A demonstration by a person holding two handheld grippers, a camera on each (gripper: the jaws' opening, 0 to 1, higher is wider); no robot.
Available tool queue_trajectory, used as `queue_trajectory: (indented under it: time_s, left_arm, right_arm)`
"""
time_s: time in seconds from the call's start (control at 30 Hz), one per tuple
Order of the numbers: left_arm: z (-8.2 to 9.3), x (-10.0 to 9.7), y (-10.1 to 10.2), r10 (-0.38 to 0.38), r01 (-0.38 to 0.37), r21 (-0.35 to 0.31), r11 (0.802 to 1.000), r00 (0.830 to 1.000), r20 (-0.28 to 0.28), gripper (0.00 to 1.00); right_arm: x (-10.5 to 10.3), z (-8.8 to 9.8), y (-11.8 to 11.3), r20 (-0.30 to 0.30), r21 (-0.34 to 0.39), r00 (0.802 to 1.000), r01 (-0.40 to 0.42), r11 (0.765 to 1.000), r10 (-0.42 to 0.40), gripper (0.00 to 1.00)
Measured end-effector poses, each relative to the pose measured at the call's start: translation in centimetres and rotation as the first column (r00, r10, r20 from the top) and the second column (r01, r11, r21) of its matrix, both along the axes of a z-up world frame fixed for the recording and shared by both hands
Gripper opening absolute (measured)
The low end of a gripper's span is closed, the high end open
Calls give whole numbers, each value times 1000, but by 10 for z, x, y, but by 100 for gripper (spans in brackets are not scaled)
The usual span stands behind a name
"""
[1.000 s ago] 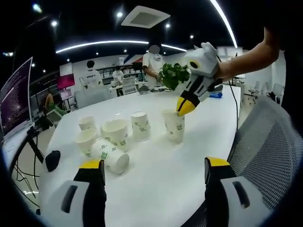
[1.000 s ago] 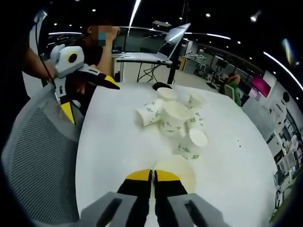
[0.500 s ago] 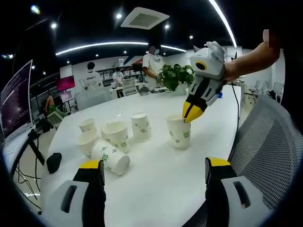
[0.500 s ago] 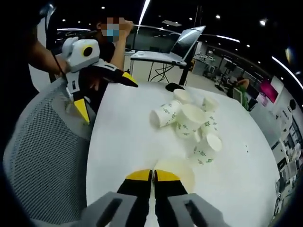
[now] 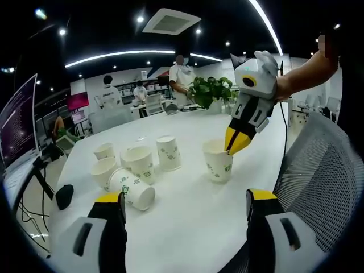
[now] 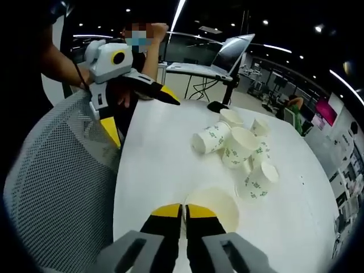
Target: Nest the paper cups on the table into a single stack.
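Your right tongs [image 5: 237,145] stay clenched on the rim of one paper cup [image 5: 219,161], which has shifted a little further from the cluster of cups [image 5: 133,168] since a second ago and stands upright on the table [image 5: 187,210]. Your left tongs [image 5: 185,207] hang released, holding nothing.

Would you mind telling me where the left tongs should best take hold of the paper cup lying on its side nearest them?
Probably the rim. The tipped cup lies with its open mouth facing the left tongs, which stand open, so one jaw could slip inside and one outside the wall, coming in low along the table. Upright cups crowd its far side.
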State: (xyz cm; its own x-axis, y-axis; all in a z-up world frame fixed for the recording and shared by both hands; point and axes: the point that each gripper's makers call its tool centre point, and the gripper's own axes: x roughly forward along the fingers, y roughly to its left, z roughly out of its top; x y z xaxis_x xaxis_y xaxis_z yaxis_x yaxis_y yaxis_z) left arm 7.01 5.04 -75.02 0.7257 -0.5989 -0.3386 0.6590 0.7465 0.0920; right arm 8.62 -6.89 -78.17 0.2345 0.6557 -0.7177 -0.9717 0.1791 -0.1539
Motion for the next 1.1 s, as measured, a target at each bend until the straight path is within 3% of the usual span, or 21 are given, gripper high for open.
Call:
queue_trajectory:
  time_s: [0.13,0.37,0.47,0.67,0.8,0.93,1.1]
  left_arm:
    - [-1,0,1,0,0,-9,1000,1000,-2,87]
    - [0,-2,-3,-5,5,-30,1000,1000,-25,89]
    - [0,-3,-6,-19,18,-33,999,999,-34,91]
    - [1,-3,-9,-34,31,-41,999,998,-56,90]
    - [6,6,-3,-16,12,-58,998,998,-54,83]
    - [14,19,-3,-16,13,-63,998,999,-42,77]
    - [24,44,-4,-10,8,-77,997,1000,-19,66]
  right_arm:
    - [0,1,2,0,10,1000,7,1000,-7,4]
    - [2,7,-1,31,43,998,61,997,-62,22]
    - [-1,9,-5,37,41,997,70,997,-71,22]
    - [-1,16,-19,26,106,985,168,980,-172,31]
    - [0,16,-30,3,150,968,248,957,-251,36]
    - [5,17,-45,7,204,936,344,917,-352,46]
    - [8,20,-68,-34,266,873,478,837,-487,65]
